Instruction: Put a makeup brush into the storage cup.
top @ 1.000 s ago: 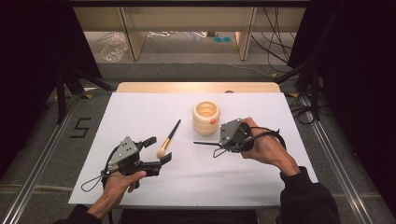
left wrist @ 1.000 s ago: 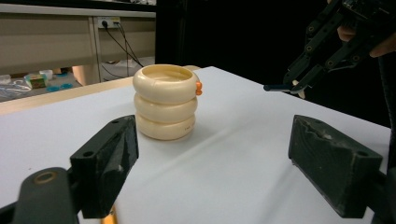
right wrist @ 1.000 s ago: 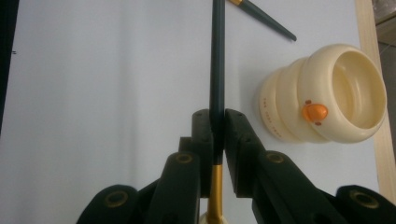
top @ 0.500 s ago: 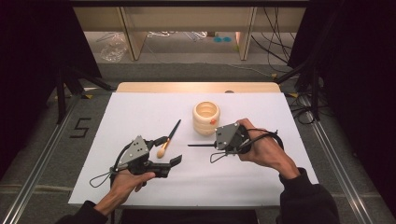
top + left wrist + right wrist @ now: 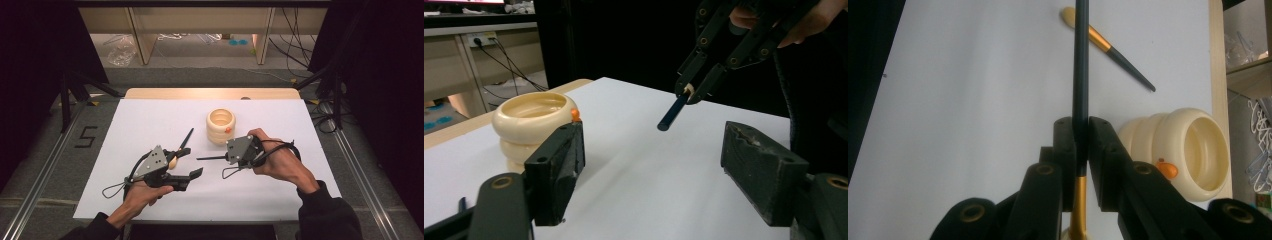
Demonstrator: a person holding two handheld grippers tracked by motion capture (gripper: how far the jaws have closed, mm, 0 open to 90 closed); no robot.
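The white counter is broad and slick, so anything I drop on it can roll or skid out of reach. On it stands the cream ringed holder, light-looking and open at the top; my right gripper sits just beside it, and a careless swing could knock it over or push it away. That gripper's fingers are clamped on a dark-handled brush, gripped near the gold ferrule with the long handle sticking out ahead, so the thin round shaft may pivot or slip between the pads as I tilt it toward the holder's mouth. My left gripper has its fingers apart with nothing between them, though they have just been closing a little; the second brush lies flat on the counter at that gripper's far side, bristle end close under it. If I close without lining up properly, I'd likely flick that brush sideways or pinch only its soft tip and lose it.
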